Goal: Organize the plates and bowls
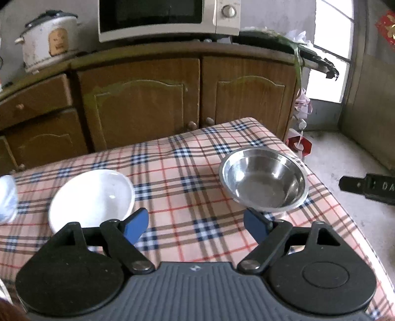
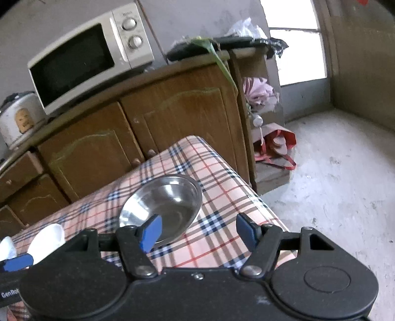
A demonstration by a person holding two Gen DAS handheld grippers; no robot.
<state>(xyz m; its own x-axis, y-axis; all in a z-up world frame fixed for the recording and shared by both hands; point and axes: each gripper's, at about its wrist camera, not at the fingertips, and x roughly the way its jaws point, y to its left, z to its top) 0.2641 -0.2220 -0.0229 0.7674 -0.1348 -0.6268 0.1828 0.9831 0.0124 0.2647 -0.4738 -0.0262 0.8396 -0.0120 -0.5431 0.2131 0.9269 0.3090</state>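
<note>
**Blue-padded grippers open above a checked table**

Blue pads tip both grippers, and both pairs of jaws stand wide apart with nothing between them. From the left wrist view, the left gripper (image 1: 196, 223) hangs over the near part of the table (image 1: 172, 172), which is covered in a pink, red and navy checked cloth. Its left pad overlaps the near rim of a white plate (image 1: 91, 197); its right pad sits just below the near rim of a steel bowl (image 1: 264, 179). Whether either pad touches cannot be told. The plate lies on the left of the table, the bowl on the right near the table's right edge, well apart from each other. A blurred pale object (image 1: 7, 197) shows at the far left edge.

From the right wrist view, the right gripper (image 2: 200, 232) is tilted over the table's right side. Its left pad lies in front of the bowl's near rim, its right pad over bare cloth beside it.

Beyond the table stands a wooden cabinet (image 1: 148, 98) carrying a microwave (image 1: 170, 17) and a white rice cooker (image 1: 47, 39). To the right is a grey concrete floor (image 2: 333, 185) and a red bag (image 2: 276, 145).
</note>
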